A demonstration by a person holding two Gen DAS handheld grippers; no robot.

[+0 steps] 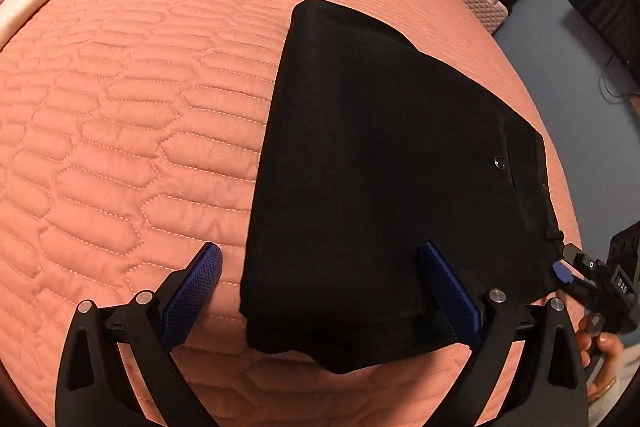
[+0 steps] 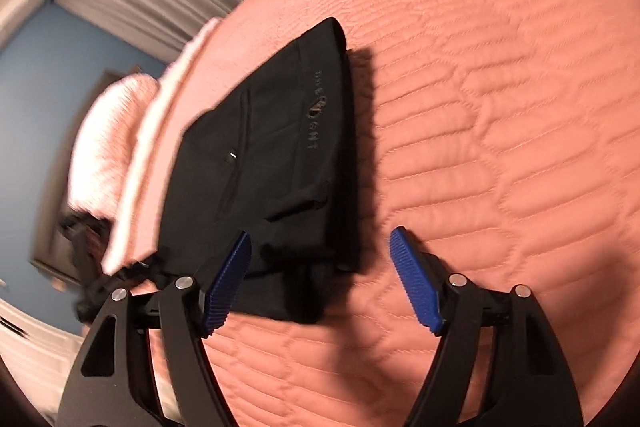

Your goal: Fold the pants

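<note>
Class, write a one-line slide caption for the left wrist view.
Open left hand-held gripper hovers over the near edge of folded black pants lying on a pink quilted bedspread.

My black pants (image 1: 384, 187) lie folded into a thick, flat stack on the pink quilted bed (image 1: 120, 127), right of centre, button and pocket facing up.

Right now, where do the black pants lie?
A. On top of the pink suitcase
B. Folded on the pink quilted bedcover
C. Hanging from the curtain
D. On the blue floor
B: the black pants lie as a folded bundle flat on the pink quilted bedcover.
</note>
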